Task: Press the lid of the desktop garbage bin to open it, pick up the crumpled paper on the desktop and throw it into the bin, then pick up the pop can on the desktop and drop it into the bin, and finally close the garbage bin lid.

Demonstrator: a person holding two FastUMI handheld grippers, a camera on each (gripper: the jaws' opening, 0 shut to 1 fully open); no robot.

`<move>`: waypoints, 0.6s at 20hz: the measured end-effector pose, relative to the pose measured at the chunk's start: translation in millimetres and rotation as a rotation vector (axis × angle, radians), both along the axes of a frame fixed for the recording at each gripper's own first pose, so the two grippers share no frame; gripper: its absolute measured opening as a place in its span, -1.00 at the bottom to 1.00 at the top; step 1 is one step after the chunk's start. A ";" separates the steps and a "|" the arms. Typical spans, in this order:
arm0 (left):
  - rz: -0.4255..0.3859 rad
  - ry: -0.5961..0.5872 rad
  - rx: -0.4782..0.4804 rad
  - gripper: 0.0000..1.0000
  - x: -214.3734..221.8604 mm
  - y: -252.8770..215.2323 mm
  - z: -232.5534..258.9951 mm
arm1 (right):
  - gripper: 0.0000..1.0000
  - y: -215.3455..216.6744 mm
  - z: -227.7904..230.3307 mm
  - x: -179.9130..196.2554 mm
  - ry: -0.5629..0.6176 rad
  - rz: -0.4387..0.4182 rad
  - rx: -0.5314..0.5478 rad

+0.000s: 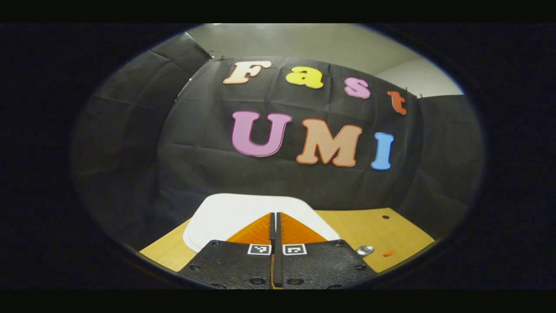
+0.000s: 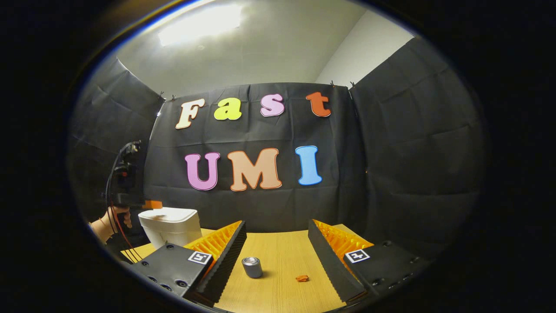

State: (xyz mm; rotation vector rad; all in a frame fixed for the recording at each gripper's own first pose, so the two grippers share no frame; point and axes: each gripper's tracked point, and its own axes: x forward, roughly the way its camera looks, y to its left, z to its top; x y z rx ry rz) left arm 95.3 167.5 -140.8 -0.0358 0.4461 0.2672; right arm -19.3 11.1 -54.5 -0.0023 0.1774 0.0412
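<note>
In the left gripper view, the left gripper (image 1: 276,217) has its two fingers pressed together with nothing between them, and their tips lie over the white lid (image 1: 230,213) of the garbage bin; whether the tips actually touch the lid cannot be told. The lid is down on the bin. The bin stands on the wooden desk (image 1: 391,232), close to the black cloth wall at the far side. To the right of the bin in this view, the top of the pop can (image 1: 364,250) shows on the desk, with a small orange scrap (image 1: 389,253) just right of it. In the right gripper view, the right gripper (image 2: 277,243) hangs above the near part of the desk (image 2: 282,282) with its fingers spread wide and nothing held. Between those fingers the pop can (image 2: 252,267) stands upright on the desk, and the orange scrap (image 2: 302,278) lies a little to its right. At far left the white garbage bin (image 2: 169,228) stands with its lid closed, and the left gripper (image 2: 153,204), held by a hand (image 2: 118,217), sits at the lid's left edge.
</note>
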 end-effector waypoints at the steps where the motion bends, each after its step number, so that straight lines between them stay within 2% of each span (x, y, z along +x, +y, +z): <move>1: 0.006 0.058 -0.024 -1.00 -13.9 -5.4 -5.0 | 0.90 -2.8 -1.7 0.2 0.008 -0.008 0.003; 2: -0.004 -0.036 0.012 -1.00 -0.9 -1.0 12.3 | 0.90 -5.3 -5.2 -0.1 0.021 -0.017 0.009; 3: 0.003 -0.017 -0.003 -1.00 3.9 0.7 6.2 | 0.90 -6.8 -8.5 -0.3 0.035 -0.023 0.019; 4: -0.004 0.047 -0.015 -1.00 -11.5 -3.4 -14.3 | 0.90 -6.5 -12.2 -1.5 0.051 -0.023 0.036; 6: -0.016 -0.040 0.030 -1.00 -7.2 -2.3 -0.7 | 0.90 -1.0 -20.7 -2.2 0.084 -0.012 0.071; 10: -0.050 -0.019 0.231 -1.00 -0.5 -4.3 -0.8 | 0.90 5.0 -12.4 -0.4 0.069 0.010 0.080; 12: -0.052 -0.004 0.276 -1.00 2.3 -7.5 12.5 | 0.90 2.0 -8.2 0.1 0.045 0.006 0.061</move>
